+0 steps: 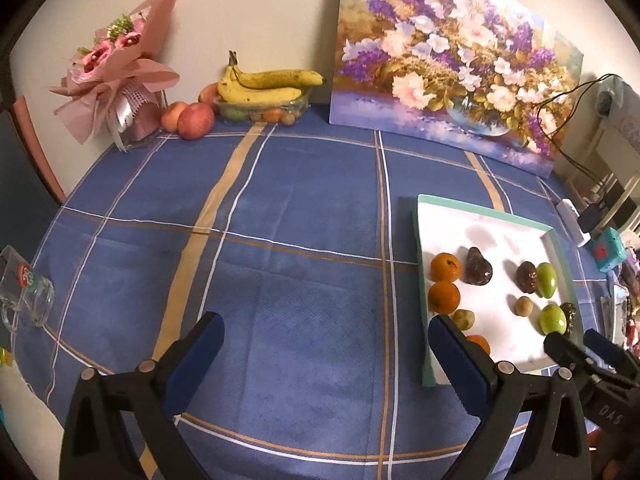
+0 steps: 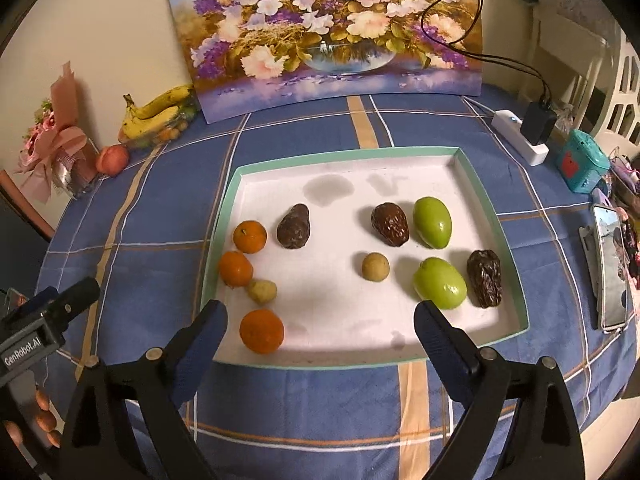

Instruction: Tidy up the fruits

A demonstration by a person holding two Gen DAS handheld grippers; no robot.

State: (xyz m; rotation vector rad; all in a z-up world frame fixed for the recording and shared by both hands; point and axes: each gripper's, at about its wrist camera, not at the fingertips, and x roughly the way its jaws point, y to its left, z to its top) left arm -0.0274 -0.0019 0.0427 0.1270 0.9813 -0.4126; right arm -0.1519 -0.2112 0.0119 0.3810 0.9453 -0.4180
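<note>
A white tray with a teal rim (image 2: 348, 154) lies on the blue checked cloth. On its left side are three oranges (image 2: 250, 236), a small tan fruit (image 2: 262, 291) and a brown date (image 2: 295, 227). On its right side sit two green fruits (image 2: 432, 222), two more dates (image 2: 390, 224) and another tan fruit (image 2: 375, 267). My right gripper (image 2: 320, 314) hangs open over the tray's near edge, holding nothing. My left gripper (image 1: 326, 322) is open above bare cloth, left of the tray (image 1: 480, 210), and is empty too.
At the back stand a flower painting (image 1: 452, 60), bananas on a clear bowl (image 1: 272, 80), two apples (image 1: 196, 120) and a pink bouquet (image 1: 116, 64). A glass mug (image 1: 28, 292) lies at the left edge. A phone (image 2: 610, 268), power strip (image 2: 520, 136) and teal box (image 2: 582, 166) line the right.
</note>
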